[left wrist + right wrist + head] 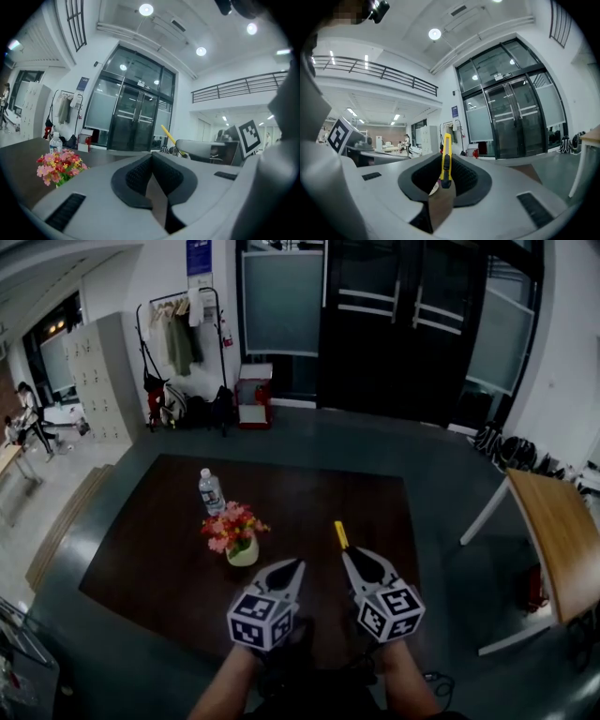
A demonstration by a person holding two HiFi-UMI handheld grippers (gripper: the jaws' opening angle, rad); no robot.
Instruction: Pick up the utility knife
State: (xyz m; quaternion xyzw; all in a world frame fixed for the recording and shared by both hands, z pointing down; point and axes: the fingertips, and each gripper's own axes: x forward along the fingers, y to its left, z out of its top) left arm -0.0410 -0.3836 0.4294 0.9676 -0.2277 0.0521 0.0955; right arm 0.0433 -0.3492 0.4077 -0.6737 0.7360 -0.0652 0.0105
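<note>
Dark brown table (309,488) on a grey floor, with black glass doors (403,324) at the far wall.

Right gripper (349,555): jaws part closed and clamped on the yellow utility knife (446,154). The knife stands upright between the pads, its black slider facing the camera. The yellow end sticks out past the jaw tips, and the lower end is hidden between the pads. Cannot tell whether the blade is out. The head view shows the knife held above the table, clear of the surface.

Left gripper (296,565): jaws together at the tips, nothing between them. It sits just beside the right gripper, level with it.

Both forearms are cut off at the bottom edge of the head view.

On the table, left of the grippers: a pot of pink and red flowers (234,531), and behind it a water bottle (211,491). Label unreadable.

Further out: coat rack (178,334) and lockers (103,381) at far left. A light wooden table (562,531) at right is partly cut off.
</note>
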